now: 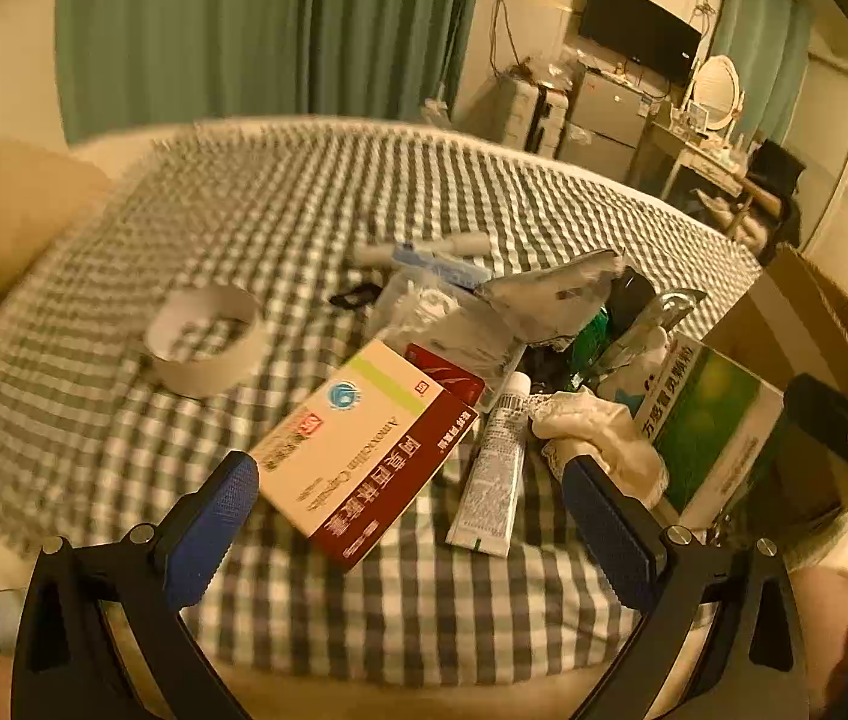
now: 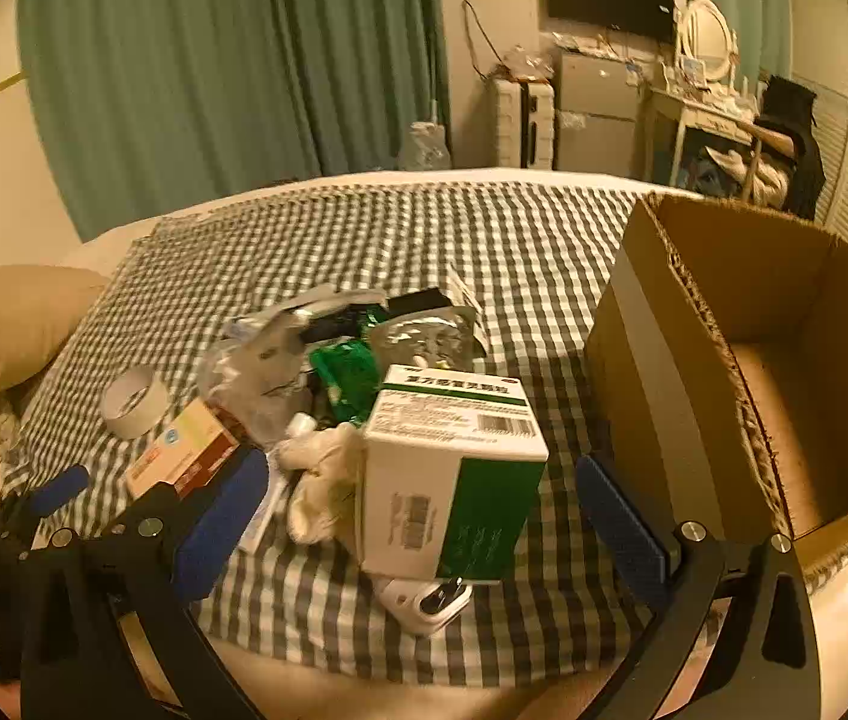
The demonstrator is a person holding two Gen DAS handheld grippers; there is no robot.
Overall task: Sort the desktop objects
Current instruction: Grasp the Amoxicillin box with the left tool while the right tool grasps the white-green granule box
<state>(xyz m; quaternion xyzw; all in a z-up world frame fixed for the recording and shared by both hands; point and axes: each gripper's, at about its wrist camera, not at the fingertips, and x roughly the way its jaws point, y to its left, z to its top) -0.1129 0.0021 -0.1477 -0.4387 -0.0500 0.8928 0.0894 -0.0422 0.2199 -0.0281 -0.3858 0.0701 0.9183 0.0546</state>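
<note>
A heap of small items lies on a checked cloth (image 1: 303,204). My left gripper (image 1: 408,467) is open, hovering just over a white and dark red medicine box (image 1: 357,450), with a white ointment tube (image 1: 493,468) beside it on the right. My right gripper (image 2: 420,473) is open too, its jaws either side of an upright green and white box (image 2: 454,456), not touching it. A white tape roll (image 2: 132,402) sits left of the heap. A crumpled white cloth (image 2: 321,474) lies between the two boxes. Clear and green plastic bags (image 2: 315,354) are piled behind.
An open cardboard box (image 2: 784,360) stands at the right, beside the green and white box. A white plug (image 2: 424,600) lies at that box's near foot. A tan pillow (image 2: 3,324) is at the left. Curtains, a television and a dresser stand beyond.
</note>
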